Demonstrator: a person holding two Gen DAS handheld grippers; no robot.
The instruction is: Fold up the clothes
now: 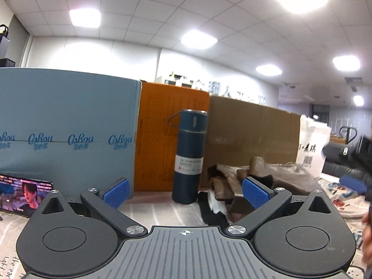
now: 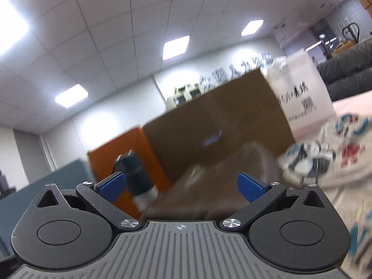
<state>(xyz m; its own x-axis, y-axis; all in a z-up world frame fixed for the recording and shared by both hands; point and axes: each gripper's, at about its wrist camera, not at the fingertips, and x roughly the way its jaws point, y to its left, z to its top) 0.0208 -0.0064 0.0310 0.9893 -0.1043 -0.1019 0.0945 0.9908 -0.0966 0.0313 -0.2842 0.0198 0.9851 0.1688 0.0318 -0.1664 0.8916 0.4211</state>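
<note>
While the brown clothes (image 1: 262,181) sit crumpled on the table (image 1: 158,211) untouched, both grippers are spread wide, holding nothing.
Pile lies against the cardboard box (image 1: 251,134), right of the blue flask (image 1: 189,155); a printed white garment (image 2: 344,153) lies further right. Left gripper (image 1: 184,193) faces the flask, right gripper (image 2: 181,186) tilts, blurred, at the pile. Looks like pre-grasp: next needs an edge or corner found, then fingers (image 1: 254,193) closed on it.

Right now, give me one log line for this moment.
left tool: open, empty | right tool: open, empty | brown clothes: unfolded heap by flask | folding: not begun
</note>
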